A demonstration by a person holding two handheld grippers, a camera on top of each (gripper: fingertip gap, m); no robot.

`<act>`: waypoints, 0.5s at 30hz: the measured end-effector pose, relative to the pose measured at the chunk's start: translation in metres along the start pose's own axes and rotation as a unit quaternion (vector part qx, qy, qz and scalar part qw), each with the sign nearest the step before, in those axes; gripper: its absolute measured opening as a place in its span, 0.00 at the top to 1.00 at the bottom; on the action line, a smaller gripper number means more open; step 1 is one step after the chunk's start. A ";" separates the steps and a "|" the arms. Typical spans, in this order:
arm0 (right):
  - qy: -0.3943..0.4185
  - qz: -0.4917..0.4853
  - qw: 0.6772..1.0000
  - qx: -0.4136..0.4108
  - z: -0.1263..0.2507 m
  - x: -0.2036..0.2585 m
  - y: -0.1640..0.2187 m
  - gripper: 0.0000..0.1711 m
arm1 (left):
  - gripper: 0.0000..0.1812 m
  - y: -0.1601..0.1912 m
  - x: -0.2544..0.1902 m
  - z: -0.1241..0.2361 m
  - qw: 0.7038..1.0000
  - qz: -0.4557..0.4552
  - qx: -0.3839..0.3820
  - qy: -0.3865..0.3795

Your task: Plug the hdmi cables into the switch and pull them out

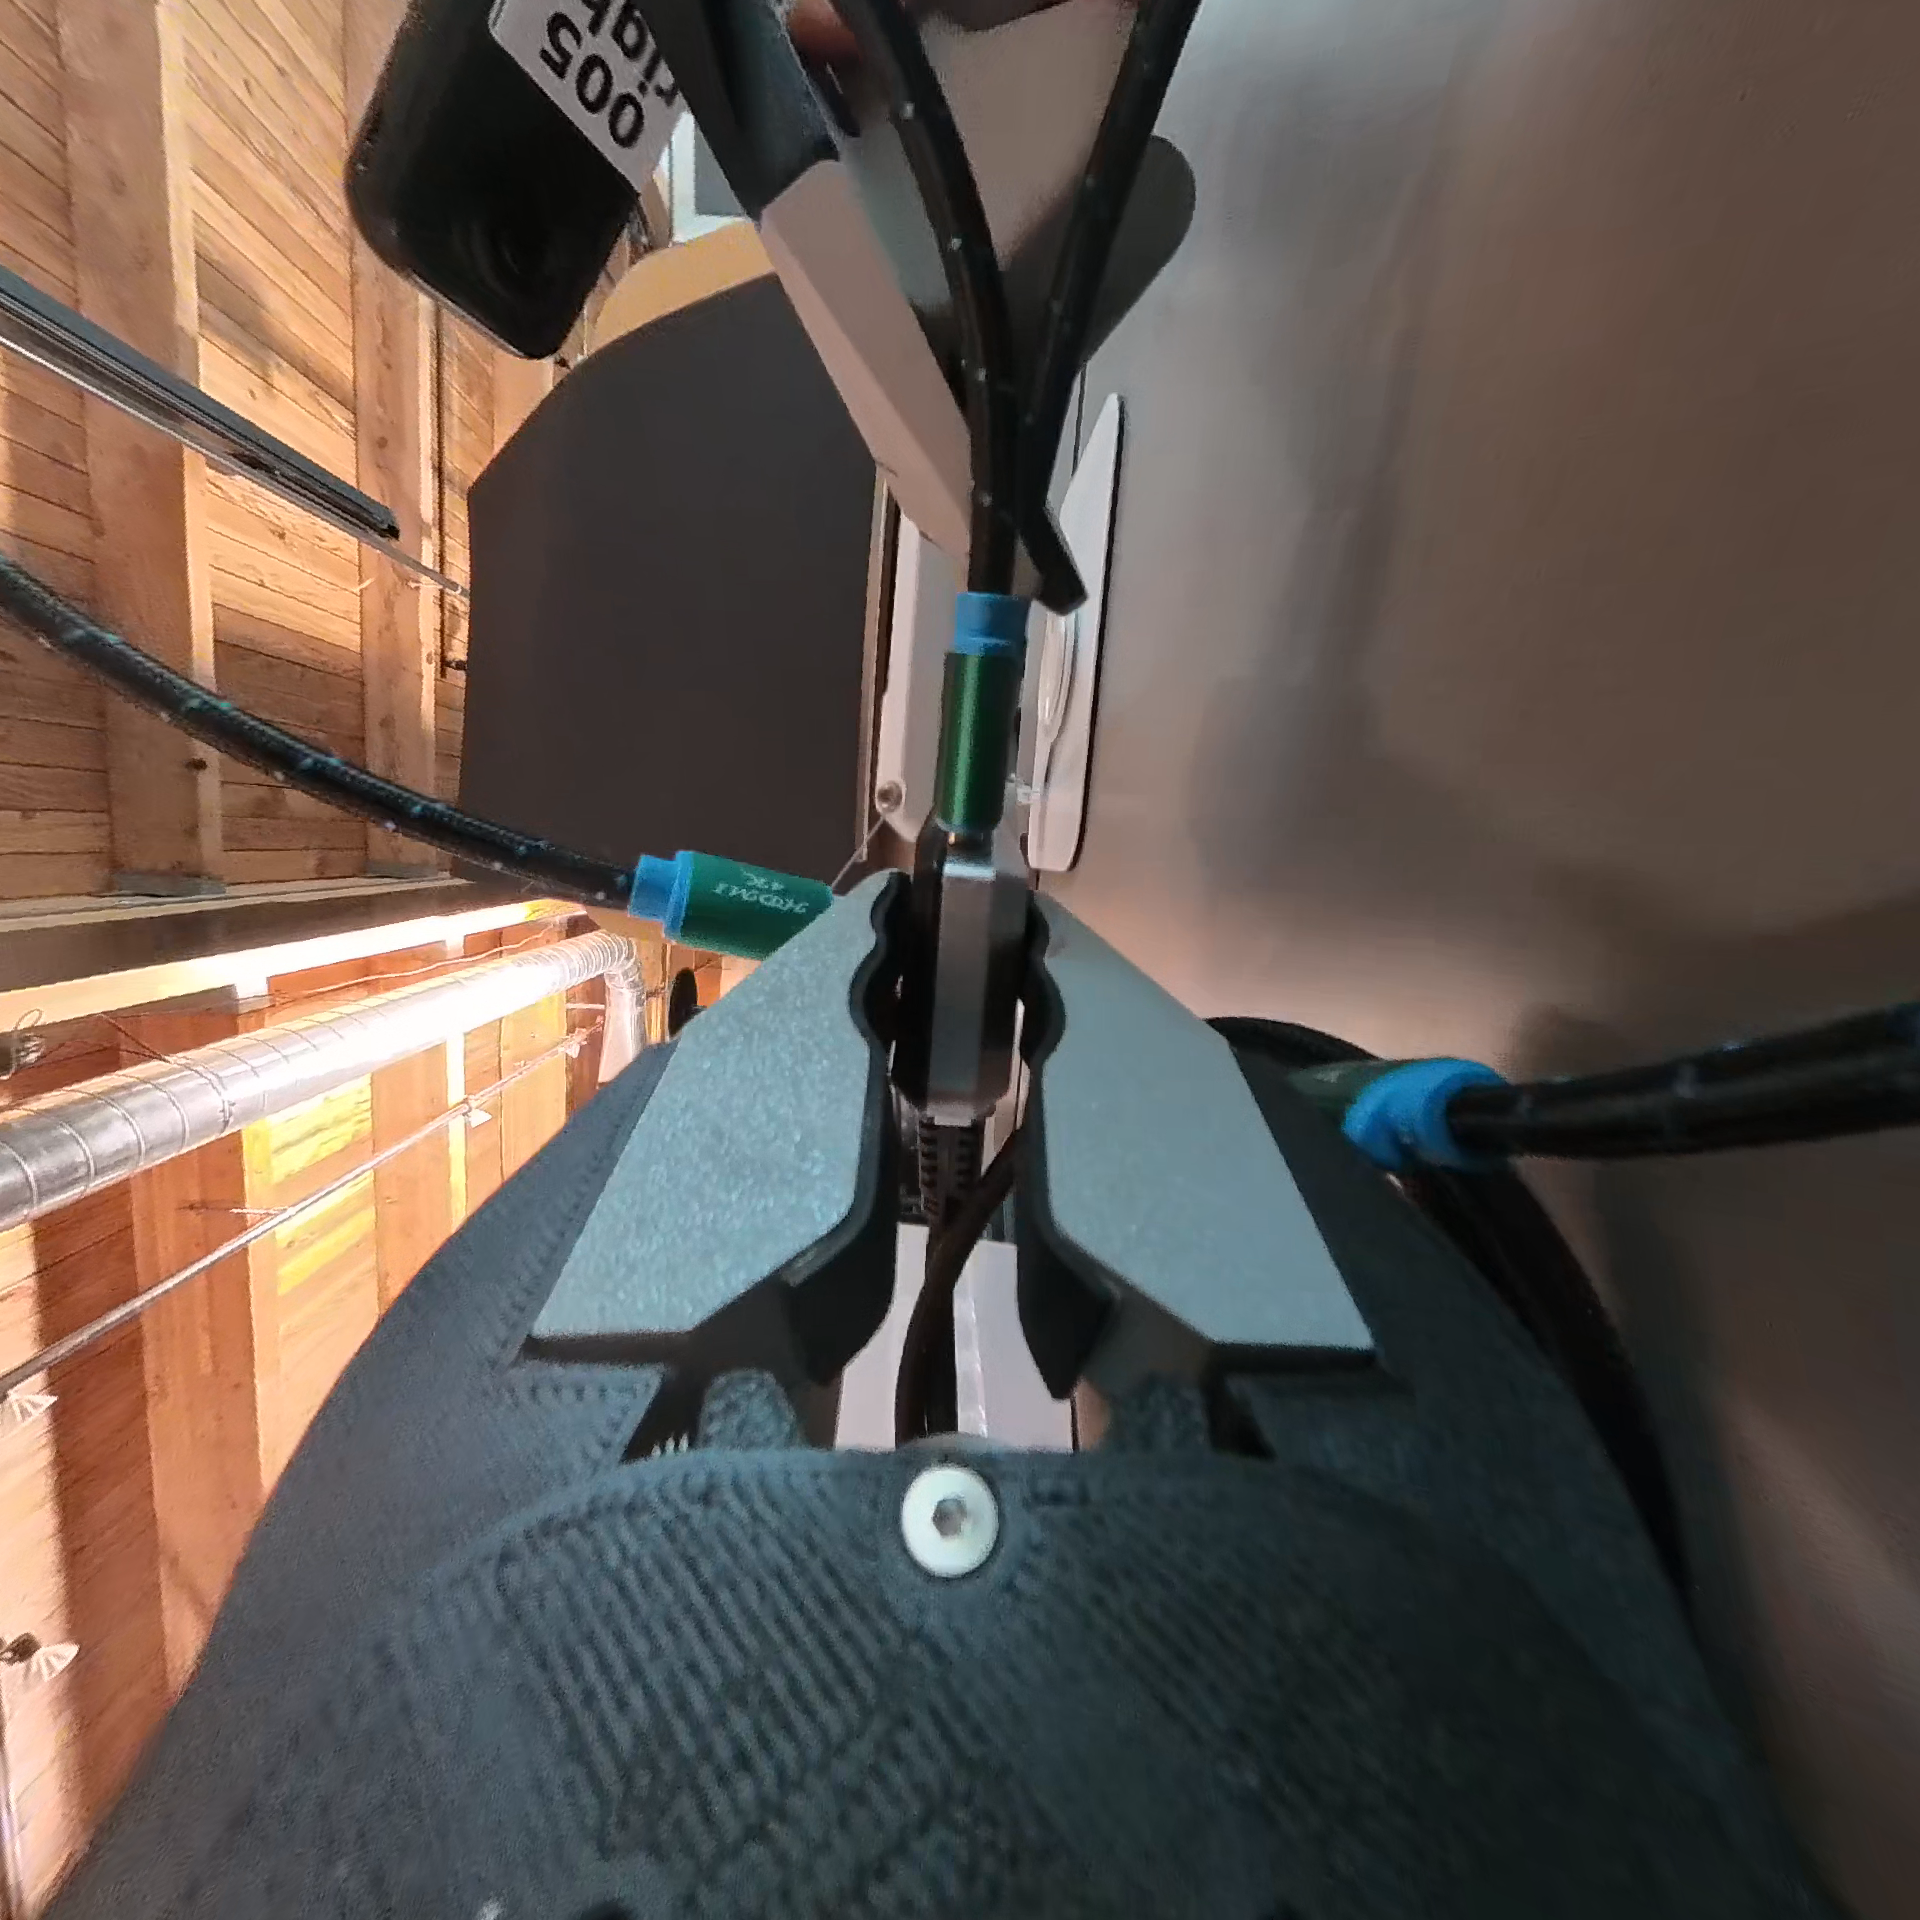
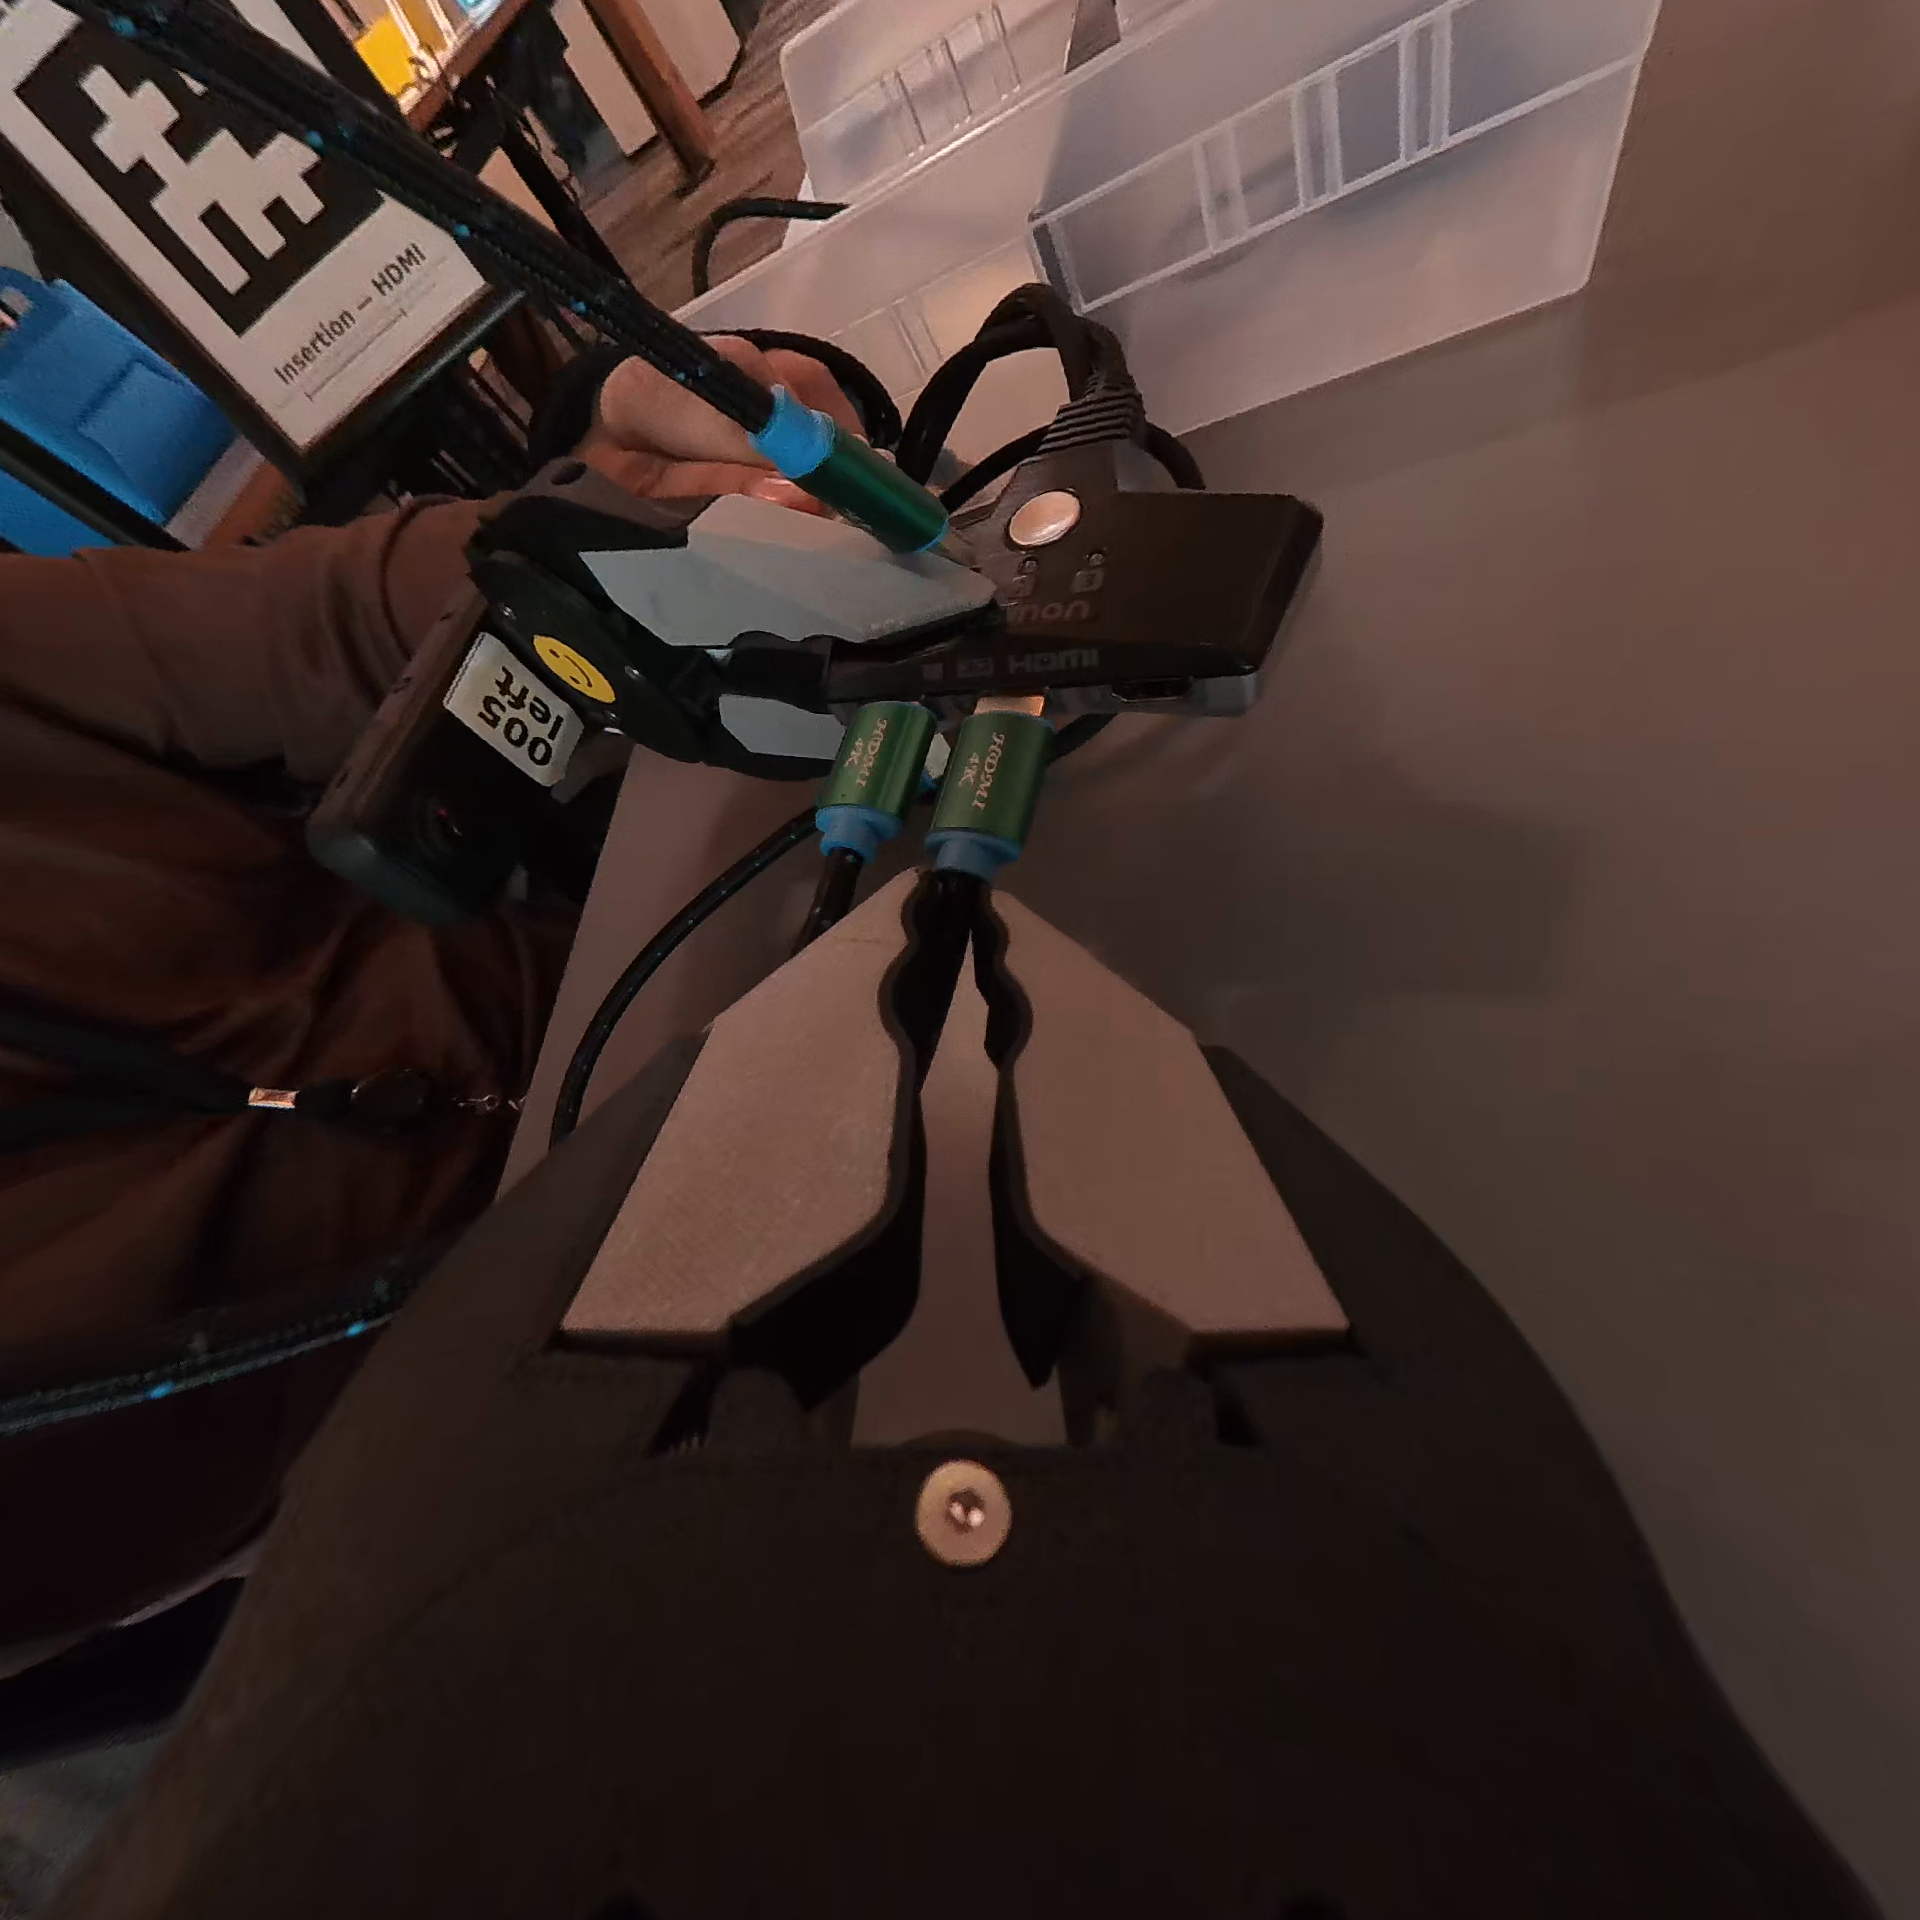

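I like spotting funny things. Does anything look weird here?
One green plug sits only partly in the switch, metal tip showing. The right gripper pinches its cable, not the plug body.

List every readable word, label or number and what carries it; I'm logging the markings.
I won't copy the writing; these carry it.
White camera sticker, right wrist view: legible print.
Card with a black-and-white marker: one printed line.
Switch: pale lettering on top and edge.
Green plugs: pale script.
Cut-off white sticker, left wrist view: partly readable.
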State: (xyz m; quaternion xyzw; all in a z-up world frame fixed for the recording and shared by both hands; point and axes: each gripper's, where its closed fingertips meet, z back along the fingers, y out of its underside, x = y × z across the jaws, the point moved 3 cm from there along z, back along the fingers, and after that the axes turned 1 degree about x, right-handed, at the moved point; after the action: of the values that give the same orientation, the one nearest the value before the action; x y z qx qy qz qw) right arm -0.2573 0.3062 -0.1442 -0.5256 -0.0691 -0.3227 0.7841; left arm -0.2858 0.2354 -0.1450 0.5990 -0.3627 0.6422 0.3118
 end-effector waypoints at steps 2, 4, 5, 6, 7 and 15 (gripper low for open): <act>0.016 -0.003 1.000 -0.003 -0.001 -0.003 -0.001 0.99 | 0.91 0.002 -0.001 -0.001 1.000 -0.007 0.010 -0.002; 0.029 -0.018 0.999 -0.015 -0.002 -0.007 -0.003 0.99 | 0.91 0.006 -0.001 -0.004 0.999 -0.022 0.022 -0.008; 0.026 -0.032 0.999 -0.025 -0.002 -0.009 -0.003 0.99 | 0.91 0.008 0.000 -0.006 0.999 -0.029 0.025 -0.011; 0.014 -0.049 0.998 -0.036 -0.001 -0.009 -0.004 0.98 | 0.90 0.009 0.001 -0.007 0.999 -0.032 0.026 -0.016; -0.004 -0.066 0.997 -0.045 0.001 -0.009 -0.005 0.98 | 0.90 0.008 0.002 -0.009 0.999 -0.030 0.023 -0.020; 0.009 -0.057 0.998 -0.036 0.002 -0.009 -0.006 0.97 | 0.90 0.010 0.001 -0.011 0.999 -0.028 0.025 -0.019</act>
State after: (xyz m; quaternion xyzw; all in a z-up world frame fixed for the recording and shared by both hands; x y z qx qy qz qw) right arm -0.2674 0.3109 -0.1431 -0.5462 -0.0800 -0.3739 0.7453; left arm -0.3001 0.2397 -0.1456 0.6285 -0.3354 0.6307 0.3076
